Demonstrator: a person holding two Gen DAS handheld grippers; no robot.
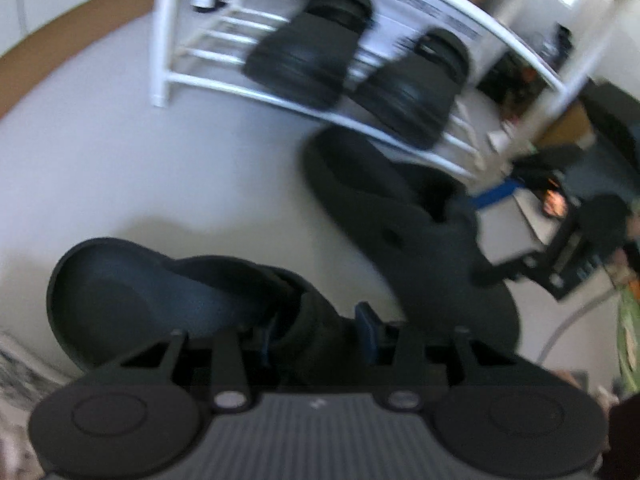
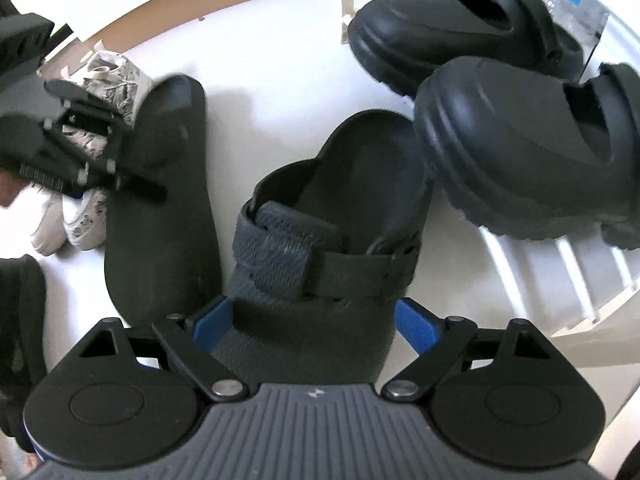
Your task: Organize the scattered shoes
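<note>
A: Nearest first. Right gripper (image 2: 316, 320): blue pads spread wide on either side of the toe of a dark strapped clog (image 2: 328, 240). The left pad looks to be touching the shoe, the right one I can't settle, so whether it's gripped or only straddled is unclear

B: And the left gripper (image 1: 320, 328)?

A: Jaws drawn in narrow around the upper of the other dark clog (image 1: 168, 296). The view is blurred and one pad is hidden, but I read it as clamped on that shoe, heel pointing away from the camera

B: Landmark?

A: White shoe rack (image 2: 560, 264). Both clogs are on the floor side of it, the right one just before its lowest slats. Two chunky black clogs (image 2: 532, 152) sit on the rack already. Farthest from the rack, a patterned white sneaker (image 2: 86, 224) lies loose on the floor

B: Step?

A: My judgement: shelving the strapped pair, one shoe per hand. Next calls for a firm hold on the right, then a lift clear of the front rail into free slat space beside the black pair
</note>
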